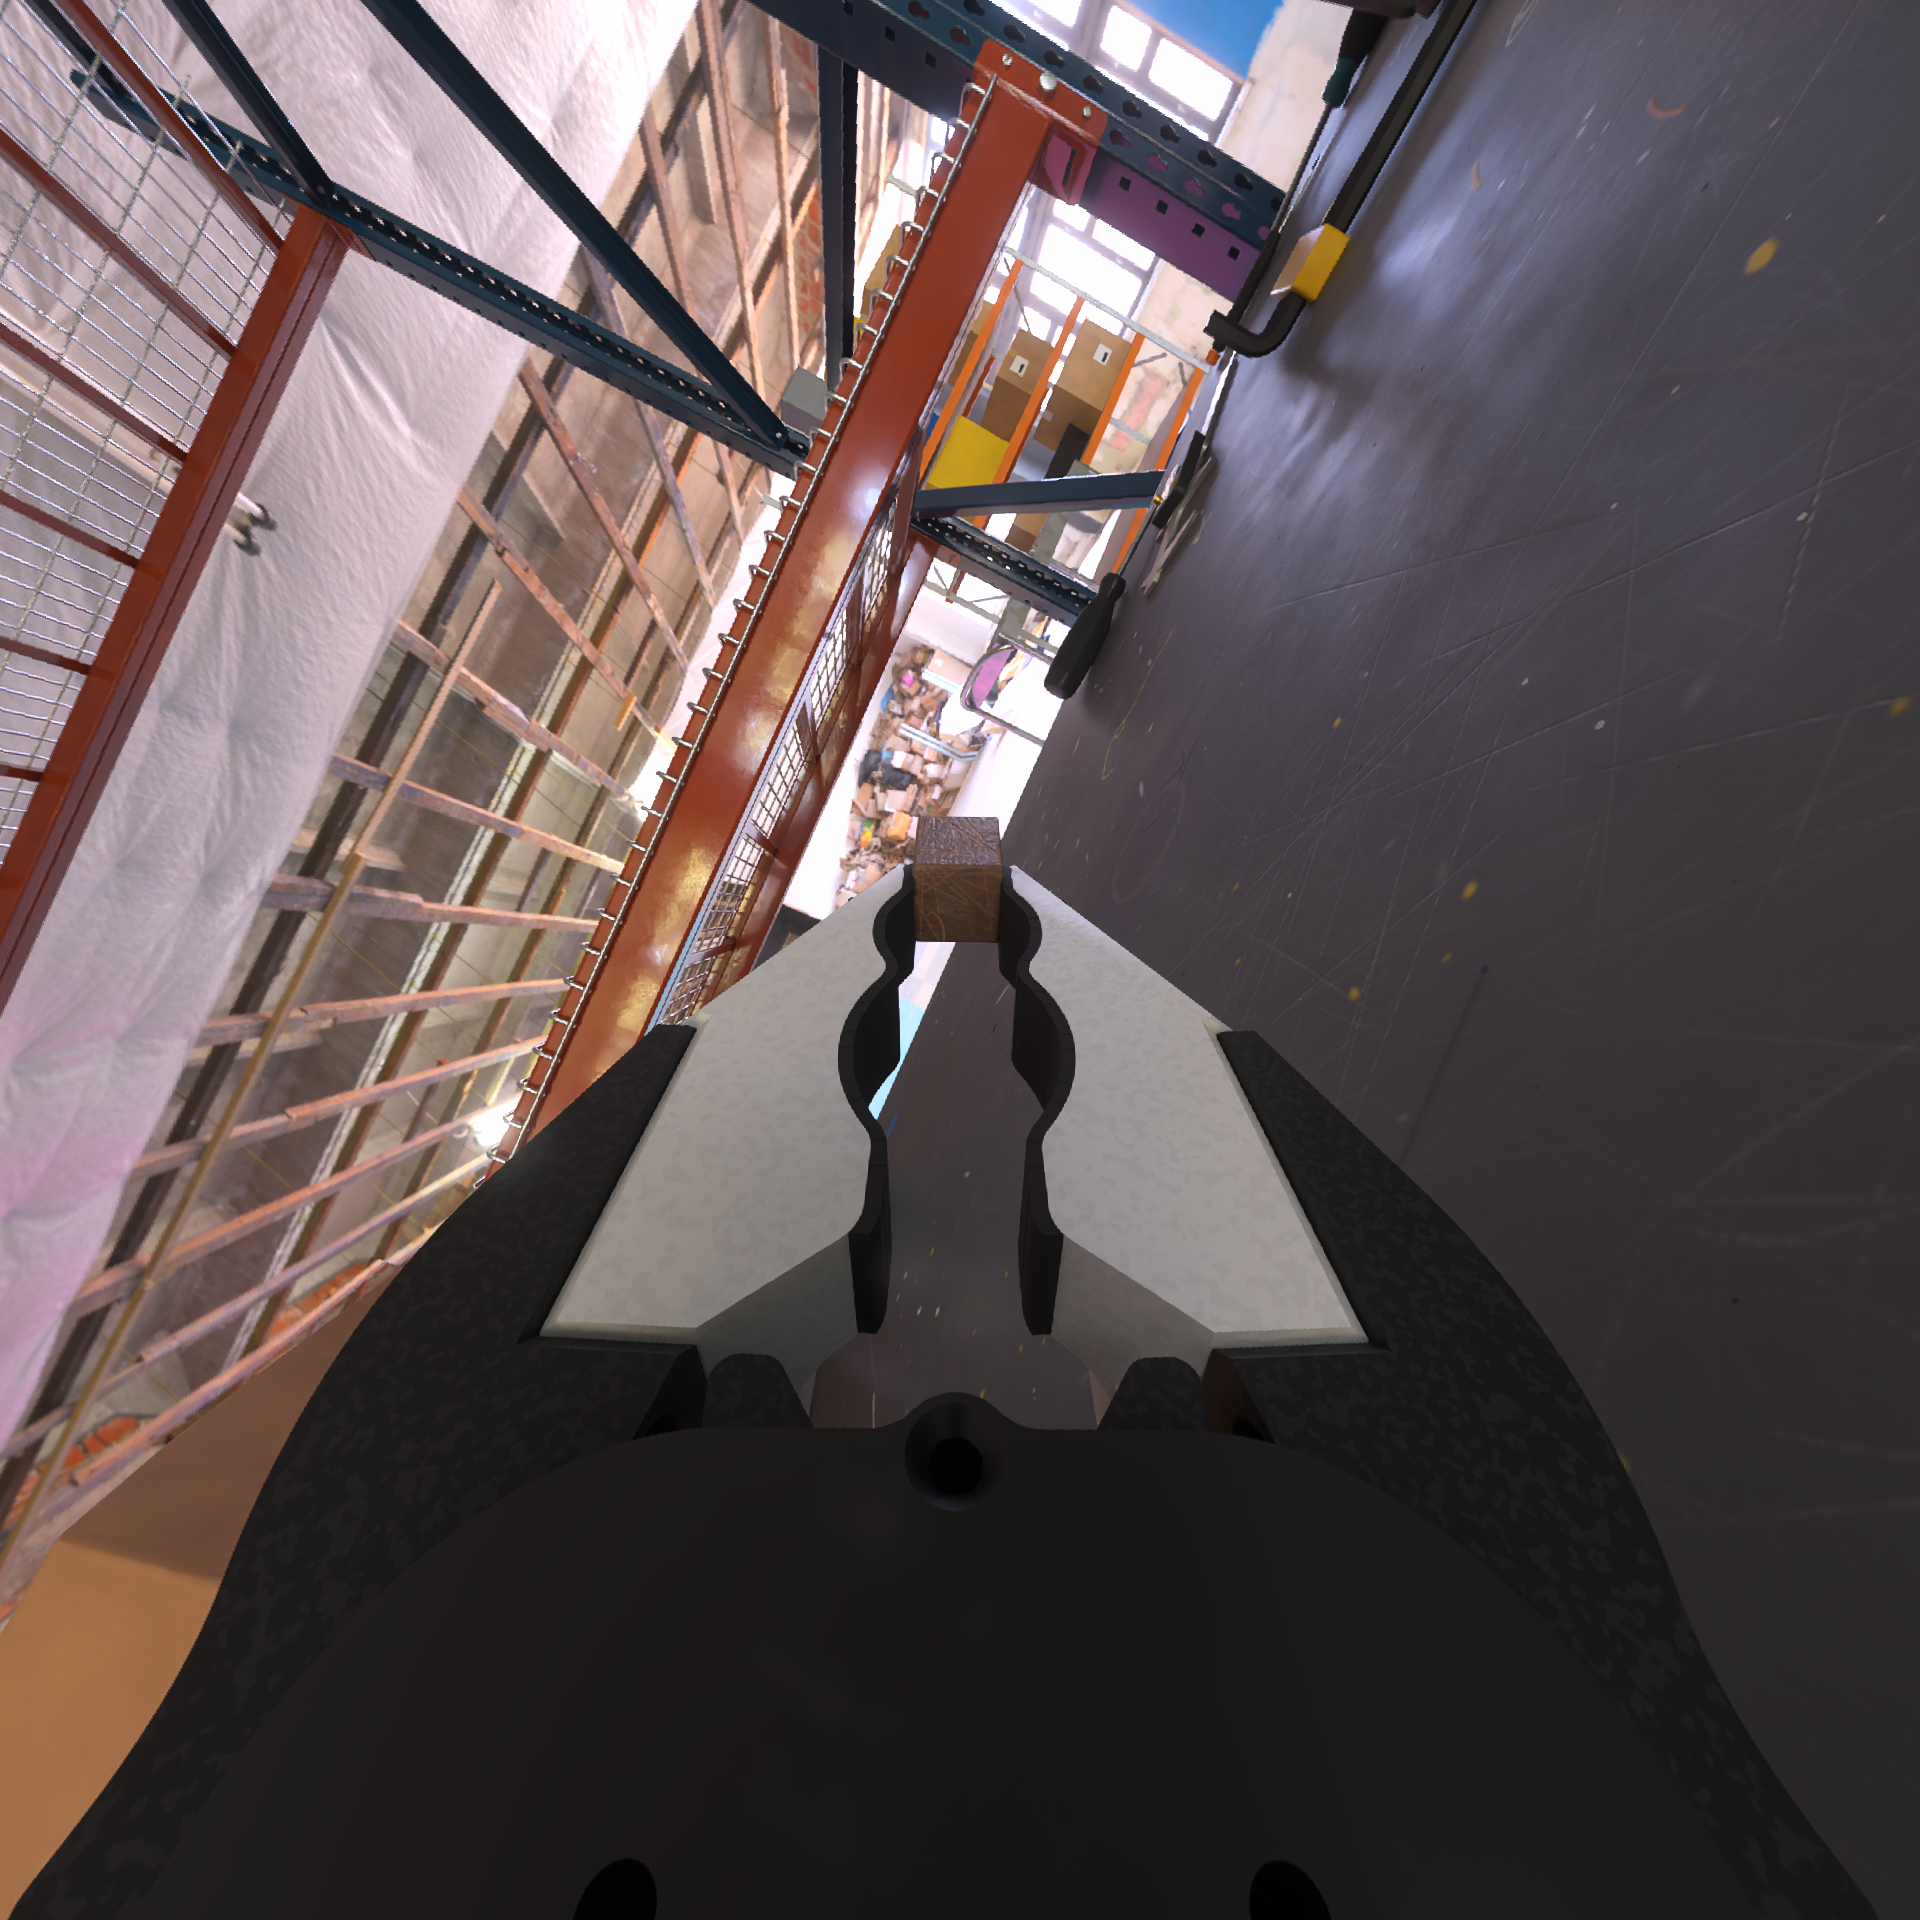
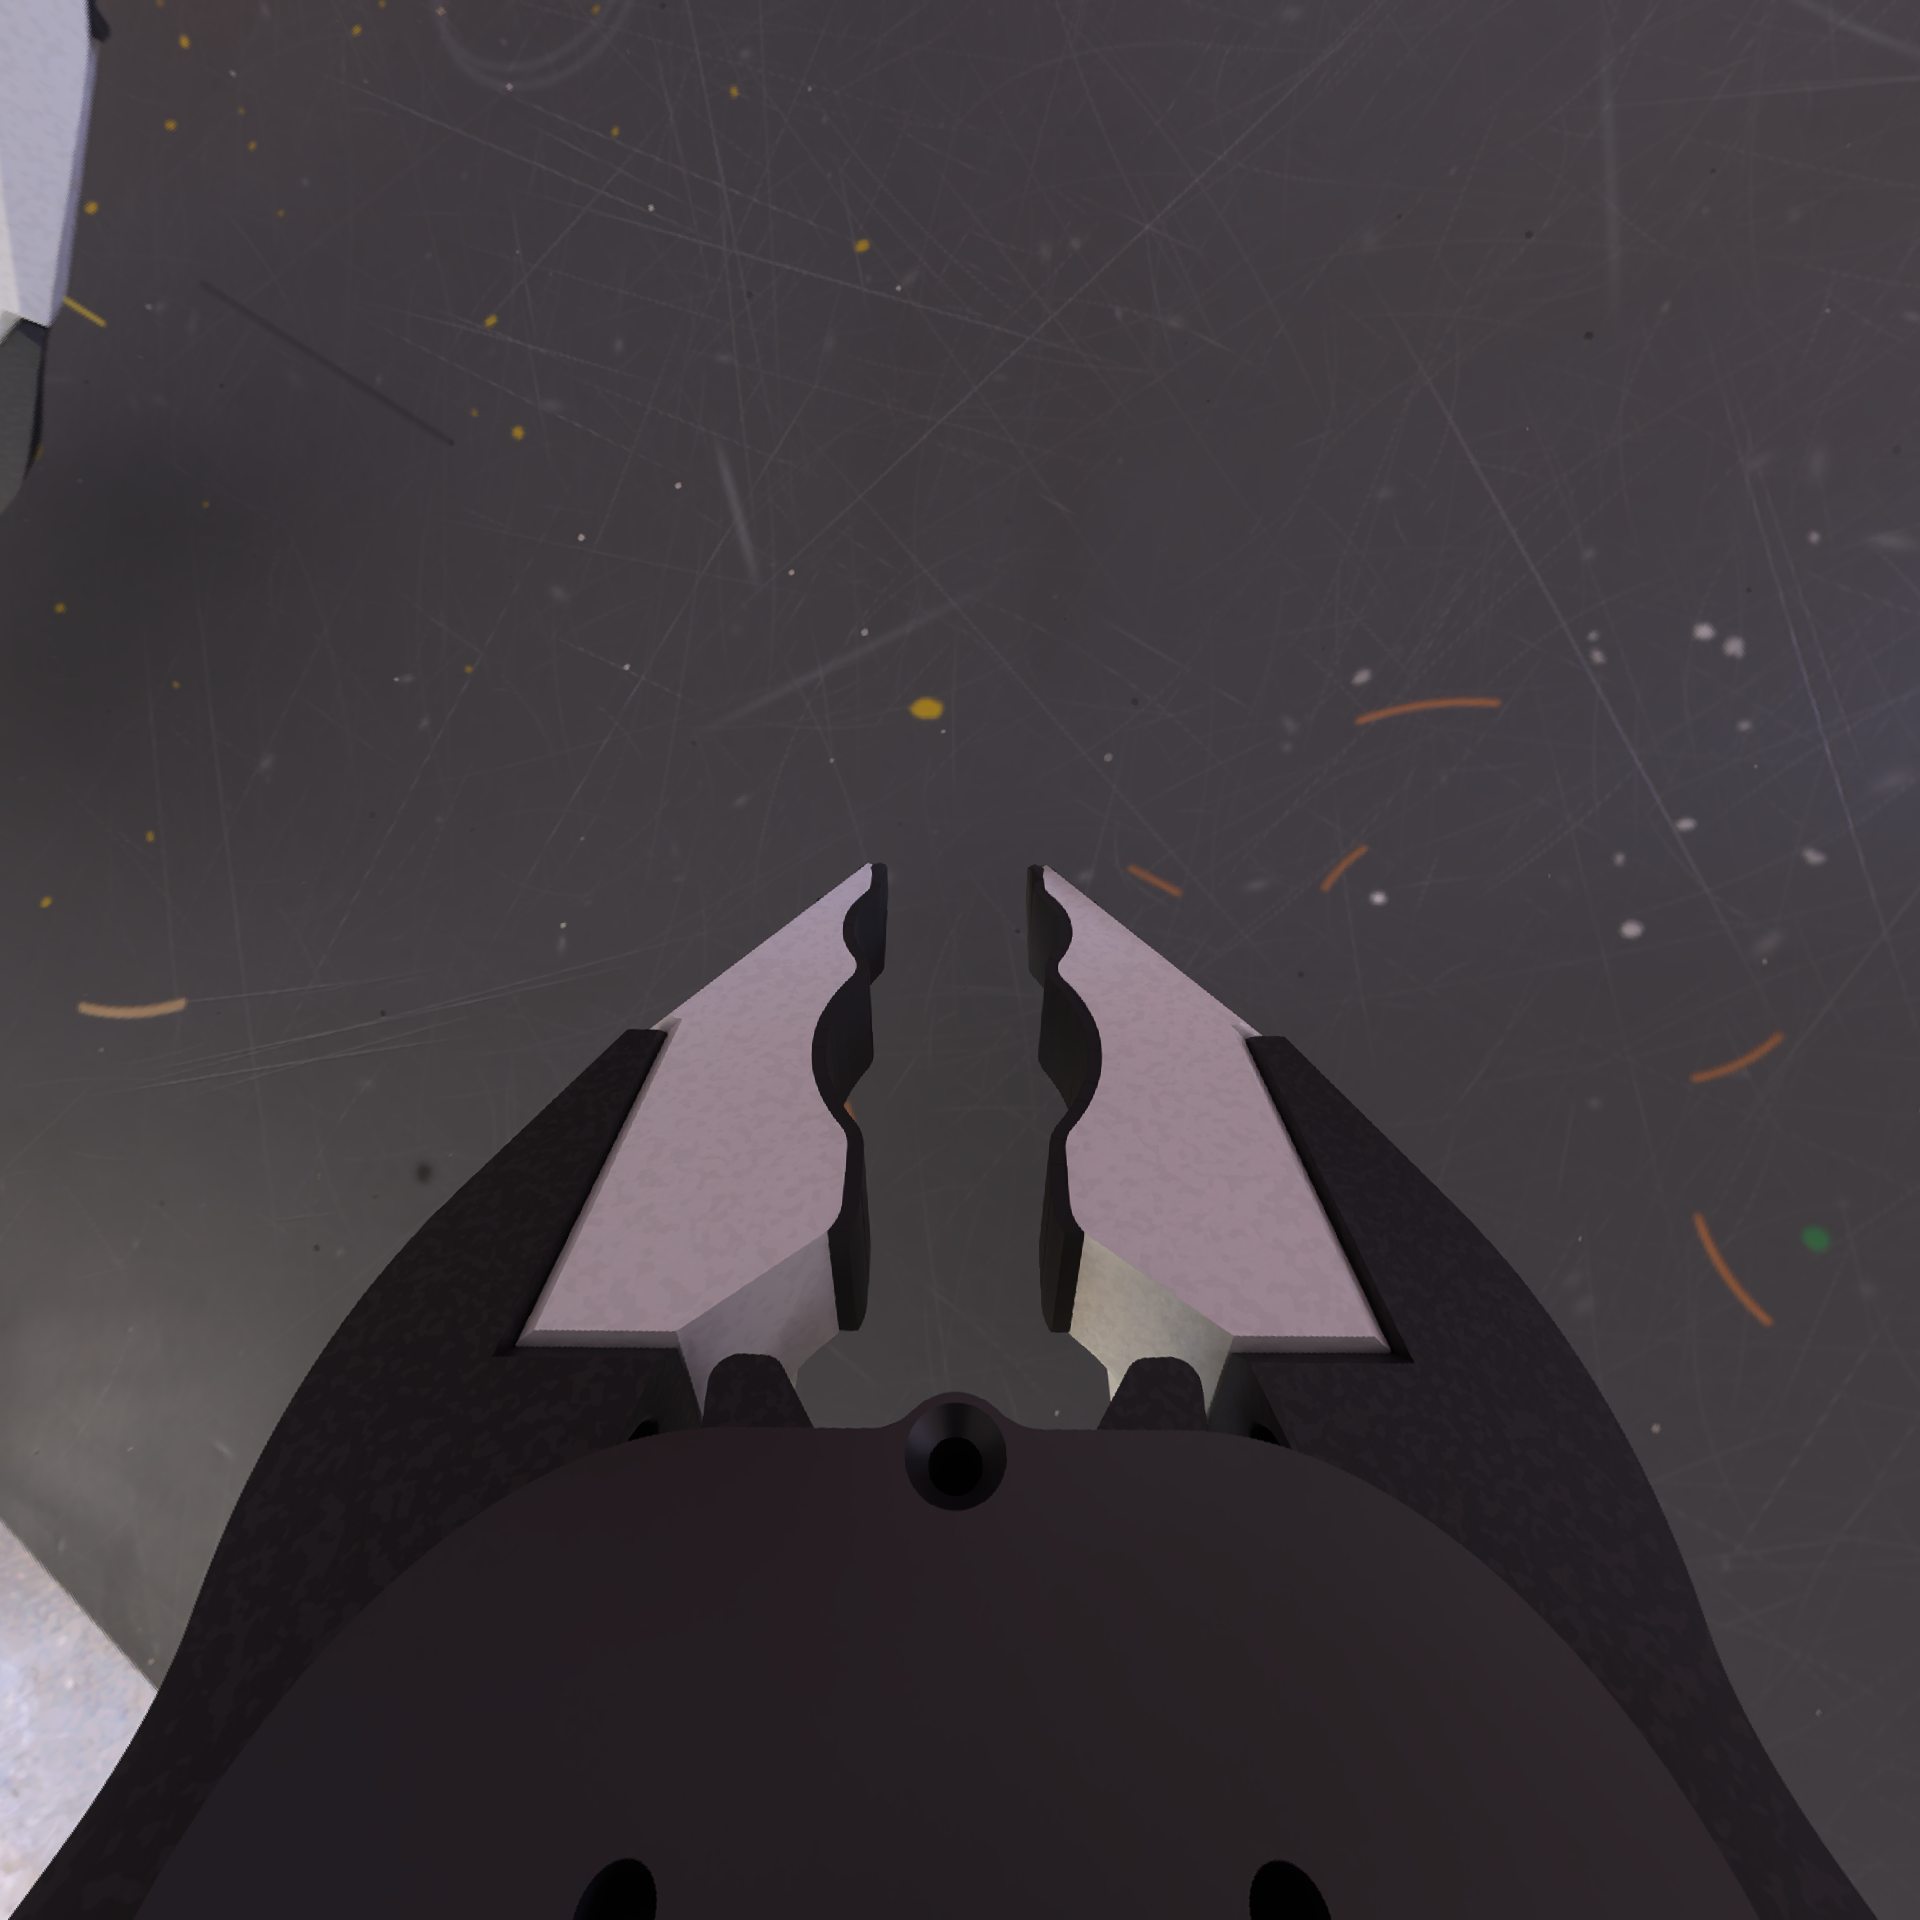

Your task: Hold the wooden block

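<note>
In the left wrist view, my left gripper (image 1: 957, 894) is shut on a small brown wooden block (image 1: 957, 878), pinched between its two fingertips and held off the dark grey tabletop (image 1: 1507, 831). The view is rolled, so the tabletop fills the right side. In the right wrist view, my right gripper (image 2: 957, 883) is open and empty, pointing down at the scratched dark tabletop (image 2: 935, 468). The block does not show in the right wrist view.
In the left wrist view, a black-handled tool (image 1: 1081, 639), a yellow-and-black tool (image 1: 1311, 260) and a flat dark item (image 1: 1179, 509) lie far off on the tabletop. Red and blue shelf racks (image 1: 852, 436) stand beyond. A white-grey object (image 2: 36, 208) shows at the right wrist view's left edge.
</note>
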Robot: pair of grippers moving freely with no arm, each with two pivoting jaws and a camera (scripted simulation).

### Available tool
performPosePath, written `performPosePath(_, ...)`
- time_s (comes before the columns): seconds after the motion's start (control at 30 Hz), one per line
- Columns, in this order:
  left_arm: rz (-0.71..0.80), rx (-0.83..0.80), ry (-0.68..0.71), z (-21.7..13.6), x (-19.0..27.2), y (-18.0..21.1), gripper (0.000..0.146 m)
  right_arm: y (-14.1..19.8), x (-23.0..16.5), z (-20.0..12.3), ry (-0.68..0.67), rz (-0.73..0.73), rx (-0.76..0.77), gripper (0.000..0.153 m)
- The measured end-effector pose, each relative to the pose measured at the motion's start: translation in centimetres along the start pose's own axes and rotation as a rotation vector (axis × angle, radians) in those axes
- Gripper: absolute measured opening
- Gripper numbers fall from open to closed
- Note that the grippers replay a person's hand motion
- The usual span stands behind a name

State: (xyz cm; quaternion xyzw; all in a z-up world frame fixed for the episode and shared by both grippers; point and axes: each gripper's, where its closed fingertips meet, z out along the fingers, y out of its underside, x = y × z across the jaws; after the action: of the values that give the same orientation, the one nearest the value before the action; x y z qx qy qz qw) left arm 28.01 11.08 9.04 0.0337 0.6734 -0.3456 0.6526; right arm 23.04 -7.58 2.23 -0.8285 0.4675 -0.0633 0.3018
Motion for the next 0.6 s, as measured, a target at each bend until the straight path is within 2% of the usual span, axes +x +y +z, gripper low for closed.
performPosePath(0.1,0.003,-0.002,0.002,0.0,0.0,0.0,0.014,-0.2,0.4,0.8,0.003,-0.029,-0.02,0.026)
performPosePath(0.33,0.01,-0.008,0.01,0.0,0.2,0.1,0.014,-1.7,-0.5,2.3,-0.021,-0.249,0.031,0.025)
performPosePath(0.5,0.003,-0.006,0.007,0.0,0.1,0.1,0.014,-1.0,0.0,1.6,0.042,-0.27,0.05,0.026)
performPosePath(0.6,0.003,-0.005,0.009,0.0,0.2,0.1,0.014,-1.0,0.1,0.9,0.053,-0.375,0.091,0.026)
